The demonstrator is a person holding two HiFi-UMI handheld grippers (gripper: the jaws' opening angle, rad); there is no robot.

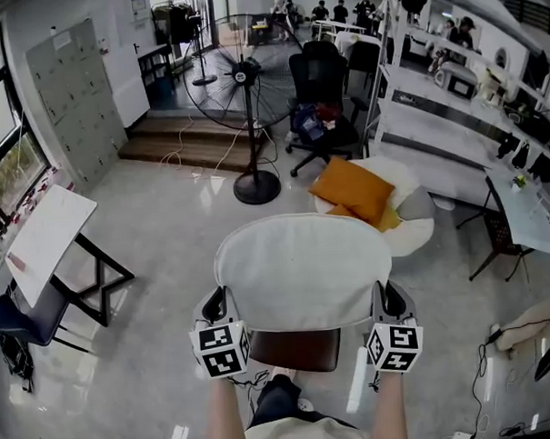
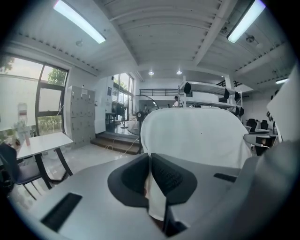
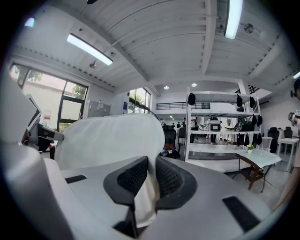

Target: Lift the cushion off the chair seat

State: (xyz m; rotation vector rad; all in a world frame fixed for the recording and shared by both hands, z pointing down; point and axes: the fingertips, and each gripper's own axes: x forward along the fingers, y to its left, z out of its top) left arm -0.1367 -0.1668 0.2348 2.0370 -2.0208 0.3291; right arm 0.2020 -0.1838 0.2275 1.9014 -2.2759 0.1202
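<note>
Room: an open-plan workshop with a glossy pale floor (image 1: 167,246), a pedestal fan (image 1: 244,88) and office chairs beyond it; strip lights run overhead.
Task object: the off-white cushion (image 1: 303,269) hangs between the two claws with its broad face turned up toward the head camera. It is above the dark brown chair seat (image 1: 297,351), of which only the near strip shows.
Grip, left: the left claw (image 2: 150,177) is clenched on the cushion's near left corner, with cloth pinched flat between the ribbed pads.
Grip, right: the right claw (image 3: 151,177) is clenched on the near right corner, with a fold of cloth pressed between its pads.
Step in hand: judged to be the lift itself, well along. The near edge looks clear of the seat; the far edge cannot be told, since the cushion hides it.
Doing it well: hold both claws at one height and a constant gap, so the cushion neither sags nor is stretched. Raise it evenly, without jerks, until the far edge is surely free.
Risk: each bite takes only a thin edge, so a sudden pull could slip it out.
Head view alone: shows both claws at once, the seat below, and an orange cushion (image 1: 351,188) on a round white seat behind.
Gripper views alone: show the pads' bite on the cloth, and the cushion standing as a pale wall ahead of each claw. The left one adds a white worktop (image 2: 42,143) by the window, the right one a shelving rack (image 3: 213,136).
</note>
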